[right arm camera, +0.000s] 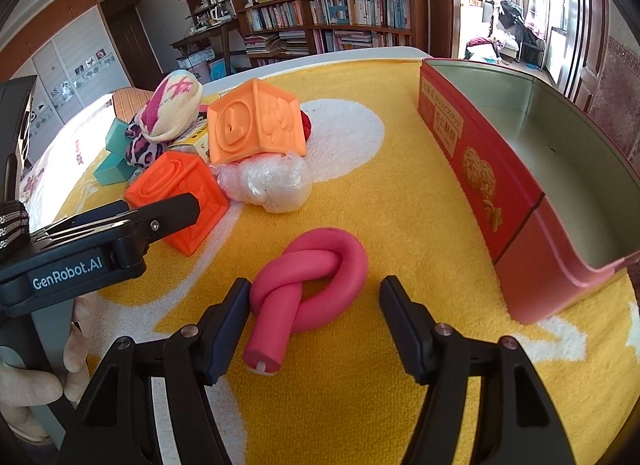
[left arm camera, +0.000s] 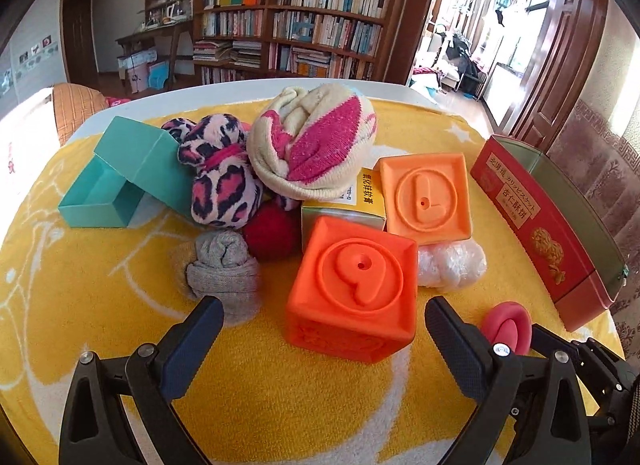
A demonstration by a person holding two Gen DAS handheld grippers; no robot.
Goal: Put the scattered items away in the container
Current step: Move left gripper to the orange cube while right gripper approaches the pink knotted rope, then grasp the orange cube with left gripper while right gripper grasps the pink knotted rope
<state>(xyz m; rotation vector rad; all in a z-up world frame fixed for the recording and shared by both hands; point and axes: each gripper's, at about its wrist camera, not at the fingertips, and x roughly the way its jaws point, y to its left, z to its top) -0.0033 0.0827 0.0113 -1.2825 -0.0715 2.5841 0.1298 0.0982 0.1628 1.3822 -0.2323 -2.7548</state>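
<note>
1. Hovering over the pink knotted tube (right arm camera: pixel 310 285), the right gripper (right arm camera: pixel 314 319) has its jaws spread to either side of it; the left pad sits just beside the knot, the right pad stands apart, nothing pinched yet.
2. Left gripper (left arm camera: pixel 324 341) is spread wide and empty, lower centre of its frame, with the darker orange cube (left arm camera: pixel 352 285) between and beyond the fingers.
3. The red tin (right arm camera: pixel 532 193), the container, stands open and empty at the right edge of the right wrist view, near the tube.
4. Risk: the tube's free end points toward the camera, so a closing grip may catch only one loop and let the knot swing or slip out.
5. Risk: the tin wall is tall; a low carry could knock the tube against its rim.
6. Risk: lifting the lower cube may topple the pile leaning behind it.
7. Count: two orange cubes, four rolled socks, one red ball (left arm camera: pixel 270 233), one plastic bundle (left arm camera: pixel 452 263), one yellow carton (left arm camera: pixel 360 197), one teal box (left arm camera: pixel 120 181), one tube.
</note>
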